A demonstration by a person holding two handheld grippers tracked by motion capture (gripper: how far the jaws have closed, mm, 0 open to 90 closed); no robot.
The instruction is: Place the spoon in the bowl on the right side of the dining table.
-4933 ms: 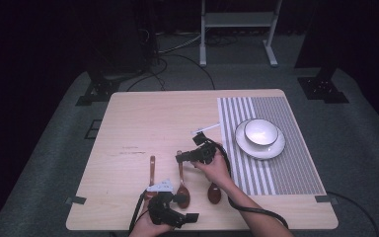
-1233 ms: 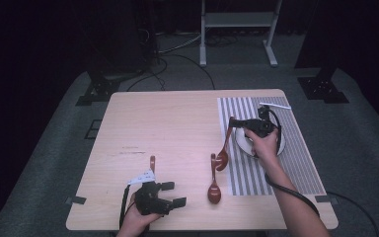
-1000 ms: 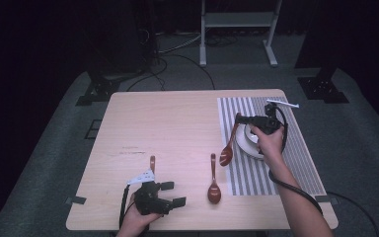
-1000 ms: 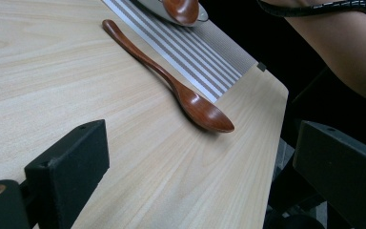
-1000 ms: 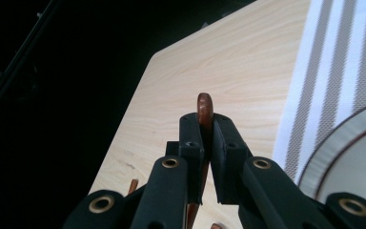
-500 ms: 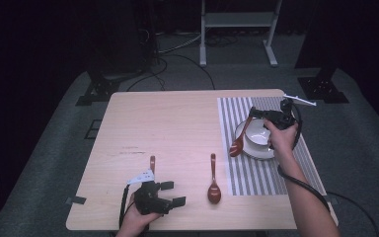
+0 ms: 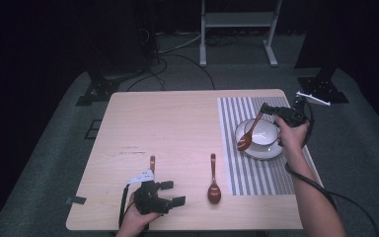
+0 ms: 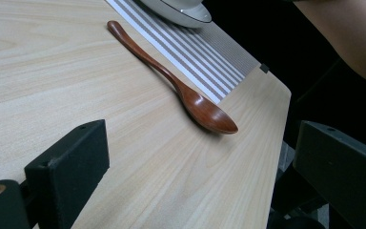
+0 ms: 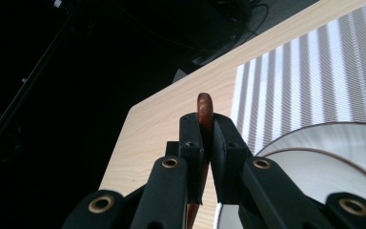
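High view: I see the right gripper [image 7: 272,112] at the right of the frame, above the striped mat [image 7: 237,168], with its jaws pinching the handle of a brown wooden spoon [image 7: 250,131]. The spoon hangs tilted, handle up toward the gripper and bowl end down at the left rim of the white bowl [image 7: 265,133], which sits on a white saucer [image 7: 262,152]. From this angle I cannot tell whether the spoon's bowl end touches the saucer or hangs just above it. In the right gripper view the two black jaws are pressed against the spoon [image 9: 205,112] handle from both sides, its rounded end protruding above them, with the bowl's rim [image 9: 324,160] at lower right. The left gripper [image 7: 170,193] sits at the lower left of the high view, near the table's [image 7: 168,123] front edge, its jaws spread with nothing between them. A second spoon [image 7: 213,180] lies flat on the bare wood just left of the mat, and a third spoon [image 7: 152,163] handle shows just above the left gripper.
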